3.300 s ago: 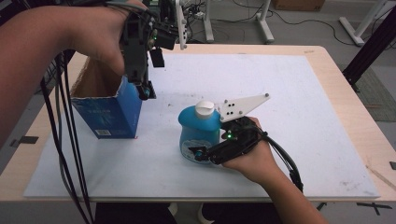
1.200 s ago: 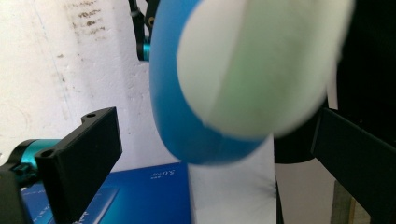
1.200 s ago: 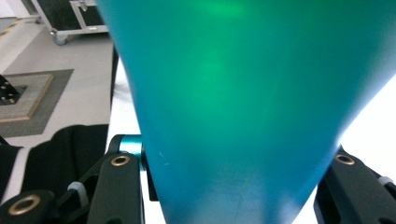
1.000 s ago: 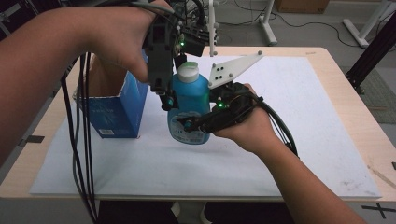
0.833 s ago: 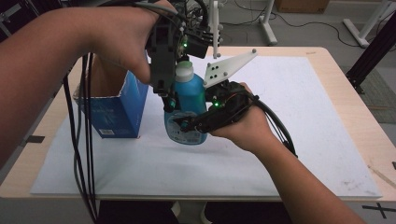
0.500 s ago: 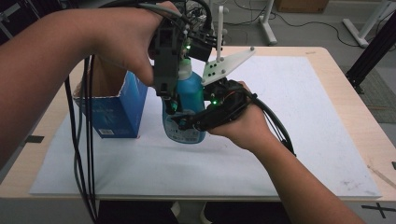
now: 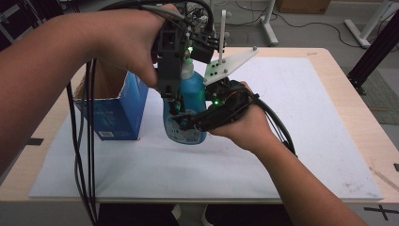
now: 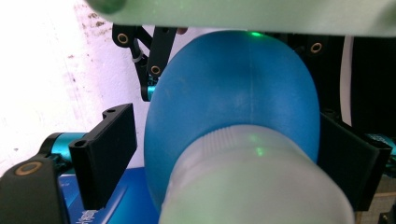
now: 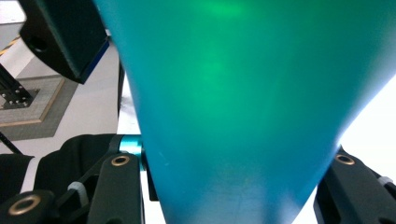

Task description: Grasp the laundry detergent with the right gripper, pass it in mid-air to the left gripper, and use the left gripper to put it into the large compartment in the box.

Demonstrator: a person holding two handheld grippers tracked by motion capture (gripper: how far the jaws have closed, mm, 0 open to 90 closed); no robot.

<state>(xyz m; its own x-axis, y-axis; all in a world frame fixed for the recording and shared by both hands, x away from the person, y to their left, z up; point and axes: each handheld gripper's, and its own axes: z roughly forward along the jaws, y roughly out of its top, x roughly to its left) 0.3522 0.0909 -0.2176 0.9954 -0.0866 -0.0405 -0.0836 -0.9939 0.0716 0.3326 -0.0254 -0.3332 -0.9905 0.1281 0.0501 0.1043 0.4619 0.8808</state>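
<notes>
Since a second ago the left gripper (image 7: pixel 175 96) has dropped over the blue bottle (image 7: pixel 188 106), jaws just been closing round its neck, not yet pressing. The right gripper (image 7: pixel 188 123) stays clamped on the body. We keep it steady until they bite.

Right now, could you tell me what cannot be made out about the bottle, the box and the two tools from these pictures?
- Blue bottle cap: high view, hidden behind the left tool.
- Bottle label: high view, print too small to read.
- Inside of the blue box: high view, covered by the forearm.
- Left tool's right pad: left gripper view, whether it presses the bottle is hidden by the bottle's bulge.
- Right tool: right gripper view, its pads are cut off by the bottom edge.
</notes>
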